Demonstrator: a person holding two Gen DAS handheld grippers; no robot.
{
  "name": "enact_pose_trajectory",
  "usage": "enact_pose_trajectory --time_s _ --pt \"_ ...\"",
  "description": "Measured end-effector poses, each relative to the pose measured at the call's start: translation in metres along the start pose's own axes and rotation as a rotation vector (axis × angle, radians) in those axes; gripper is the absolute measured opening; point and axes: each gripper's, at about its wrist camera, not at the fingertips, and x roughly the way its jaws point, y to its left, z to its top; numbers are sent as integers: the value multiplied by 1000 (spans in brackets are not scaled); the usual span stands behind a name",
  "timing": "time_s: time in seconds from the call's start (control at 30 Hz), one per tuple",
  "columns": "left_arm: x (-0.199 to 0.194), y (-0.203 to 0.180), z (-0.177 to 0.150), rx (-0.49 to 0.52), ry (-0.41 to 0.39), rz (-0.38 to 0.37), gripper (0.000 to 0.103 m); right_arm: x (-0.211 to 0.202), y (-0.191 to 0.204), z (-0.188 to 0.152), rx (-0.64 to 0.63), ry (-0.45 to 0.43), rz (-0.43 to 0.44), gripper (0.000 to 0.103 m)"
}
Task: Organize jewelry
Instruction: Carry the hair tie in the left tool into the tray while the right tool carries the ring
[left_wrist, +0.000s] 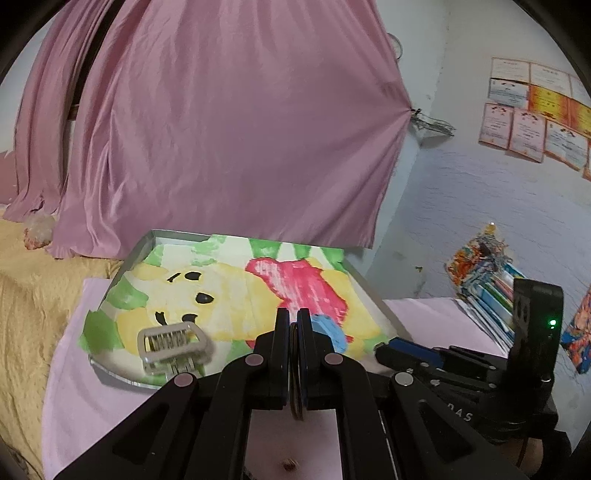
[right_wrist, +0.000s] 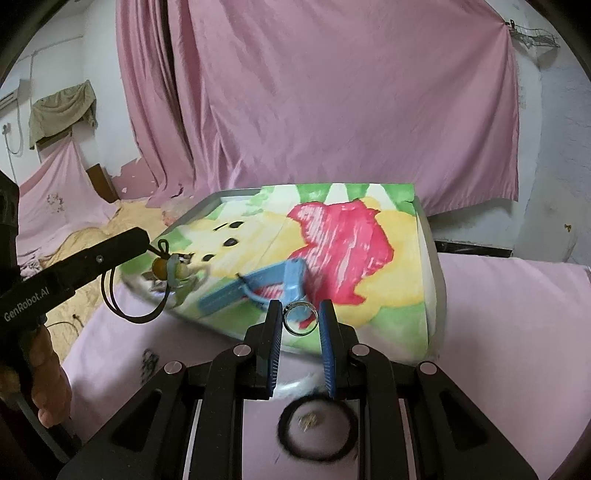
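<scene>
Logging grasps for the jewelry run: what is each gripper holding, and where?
Left gripper: shut on a dark cord loop with beads, pinched at its top. Right gripper: silver metal ring, held across its band.

Left gripper (left_wrist: 293, 326): black linkage frame, round silver pivot pins, black fingers (left_wrist: 281, 332) with blue ribbed pads. Right gripper (right_wrist: 300, 321): same black frame, silver pins, blue ribbed pads on fingers (right_wrist: 327, 332). Left unit's side arm printed "GenRobot.AI" in white, small screw. Right unit's camera block: green LED lit.
</scene>
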Motion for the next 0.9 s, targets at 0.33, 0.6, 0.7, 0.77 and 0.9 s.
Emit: enact_pose_trajectory --time_s 0.33,0.6,0.7,0.77,0.9 --pt "51 12 0 -2 106 48 4 42 -12 3 17 79 -35 18" --pt "66 20 -8 -11 192 119 4 63 -14 2 16 141 -35 18" --pt "71 23 -12 -13 220 136 4 66 -15 2 22 144 -35 18" --pt "71 24 -12 -16 224 136 5 67 -16 2 26 149 -34 18" --pt "69 25 -11 -25 214 129 4 68 -16 2 26 153 -32 20"
